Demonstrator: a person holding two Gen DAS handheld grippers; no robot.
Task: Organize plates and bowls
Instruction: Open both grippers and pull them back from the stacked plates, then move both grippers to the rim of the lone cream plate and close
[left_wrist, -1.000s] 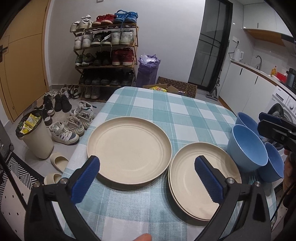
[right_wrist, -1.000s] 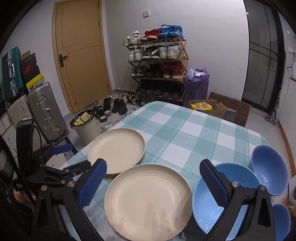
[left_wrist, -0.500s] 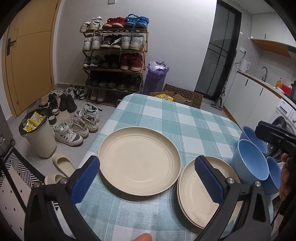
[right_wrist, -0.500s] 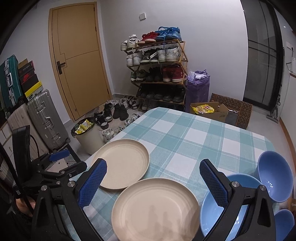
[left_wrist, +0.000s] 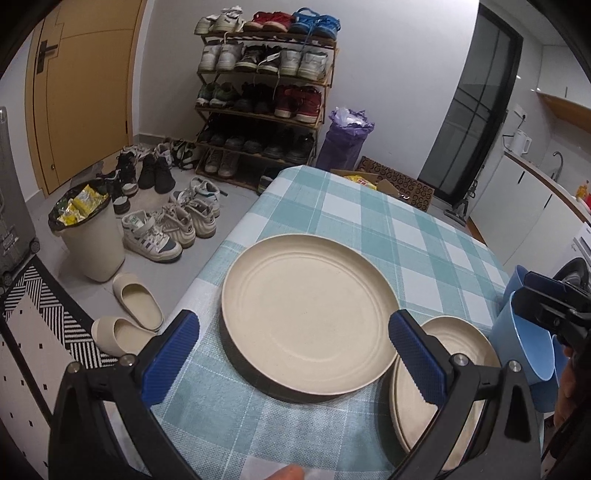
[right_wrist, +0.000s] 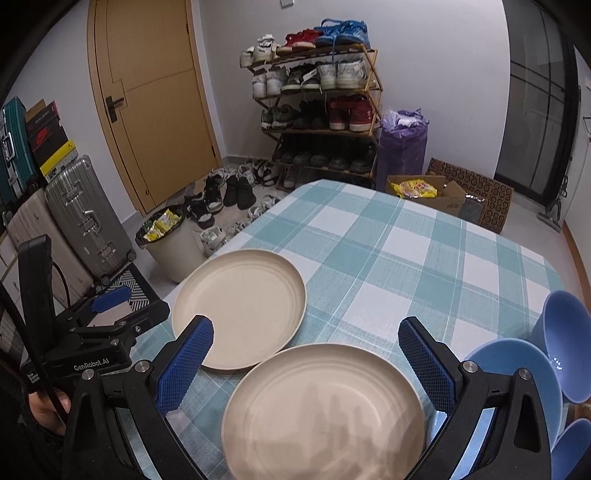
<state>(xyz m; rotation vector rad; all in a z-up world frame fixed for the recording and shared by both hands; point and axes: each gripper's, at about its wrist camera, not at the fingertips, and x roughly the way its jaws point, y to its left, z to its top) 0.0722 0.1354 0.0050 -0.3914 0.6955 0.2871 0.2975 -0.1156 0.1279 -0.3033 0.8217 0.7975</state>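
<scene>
Where tablecloth (right_wrist: 388, 258) ends, shoe rack (right_wrist: 314, 103) stands.

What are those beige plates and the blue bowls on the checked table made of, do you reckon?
Beige plates: probably matte plastic or wheat-straw composite, given the dull, evenly coloured surface with faint moulded rings; unglazed ceramic is possible. Blue bowls: smoother and shinier, with small glints inside, so glossy plastic or glazed ceramic. I can't tell which.

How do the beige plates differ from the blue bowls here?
The beige plates are wide and shallow; the blue bowls are deep and narrower. The plates lie flat, while at least one bowl sits tilted. The plates lie toward the table's left, the bowls at its right edge. Both kinds are plain, and none is held by a gripper.
</scene>
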